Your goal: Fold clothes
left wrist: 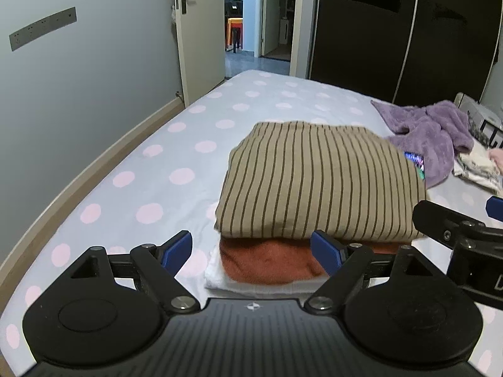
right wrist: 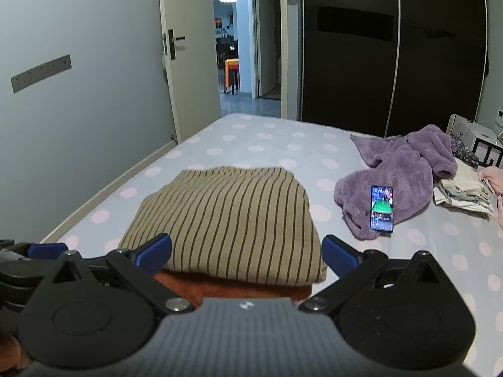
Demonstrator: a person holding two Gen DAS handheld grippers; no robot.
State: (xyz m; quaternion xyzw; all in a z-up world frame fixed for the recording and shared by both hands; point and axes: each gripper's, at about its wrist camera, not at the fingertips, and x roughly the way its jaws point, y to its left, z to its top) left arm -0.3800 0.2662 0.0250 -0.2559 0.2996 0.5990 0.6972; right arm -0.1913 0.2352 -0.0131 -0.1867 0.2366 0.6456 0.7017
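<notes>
A folded tan shirt with dark stripes (left wrist: 317, 182) lies on top of a stack on the bed, over a folded rust-orange cloth (left wrist: 267, 260) and a folded white cloth (left wrist: 226, 282). My left gripper (left wrist: 251, 251) is open and empty, just in front of the stack's near edge. My right gripper (right wrist: 246, 253) is open and empty, its fingers either side of the striped shirt's (right wrist: 229, 223) near edge. The right gripper also shows at the right in the left wrist view (left wrist: 456, 229).
The bed (left wrist: 176, 163) has a pale sheet with pink dots. A crumpled purple fleece garment (right wrist: 405, 176) lies at the right with a lit phone (right wrist: 382, 209) on it. Light folded clothes (right wrist: 462, 194) lie beyond. A wall is left, a dark wardrobe behind.
</notes>
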